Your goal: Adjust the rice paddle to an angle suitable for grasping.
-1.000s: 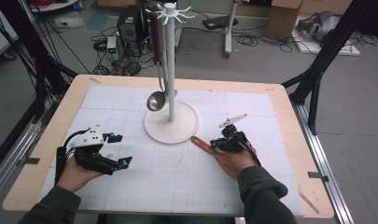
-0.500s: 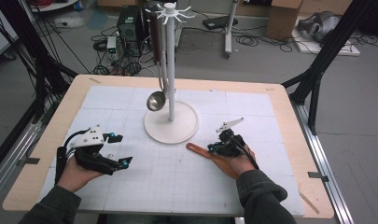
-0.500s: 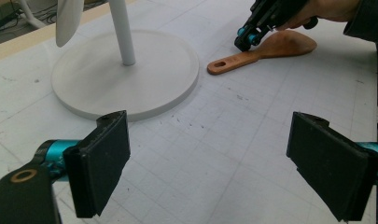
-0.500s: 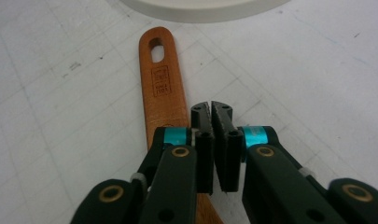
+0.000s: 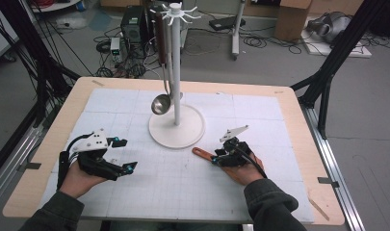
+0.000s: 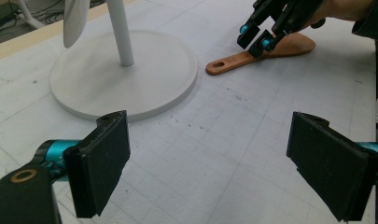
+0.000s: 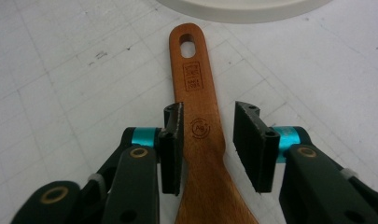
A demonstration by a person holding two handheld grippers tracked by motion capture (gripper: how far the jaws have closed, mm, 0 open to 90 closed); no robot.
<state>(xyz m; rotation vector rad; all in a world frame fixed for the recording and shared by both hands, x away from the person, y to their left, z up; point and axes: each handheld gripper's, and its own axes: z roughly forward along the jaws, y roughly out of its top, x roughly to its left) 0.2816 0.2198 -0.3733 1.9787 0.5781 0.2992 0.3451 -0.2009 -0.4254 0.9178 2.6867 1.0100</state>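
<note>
The wooden spatula (image 7: pixel 198 126) lies flat on the white gridded mat (image 5: pixel 183 192), its handle end with the hanging hole pointing toward the round base of the white utensil stand (image 5: pixel 177 126) and stopping just short of it. The right gripper (image 7: pixel 207 140) sits over the handle, one jaw on each side, and its jaws have just been opening: in the right gripper view a sliver of mat shows between each pad and the wood, so the spatula is between them but no longer pinched. A second ago those jaws were closed tight on the handle, and the spatula lay slightly farther right and angled differently; it now rests a little nearer the stand's base, with the right hand (image 5: pixel 240 166) shifted with it.

The left gripper (image 5: pixel 120 155) rests on the mat at the near left, well apart from the spatula, in the same spot as in both earlier frames. Its jaws stand wide with nothing between them, as before.

A metal ladle (image 5: pixel 160 103) hangs from the stand's top hooks beside the pole, unchanged.
</note>
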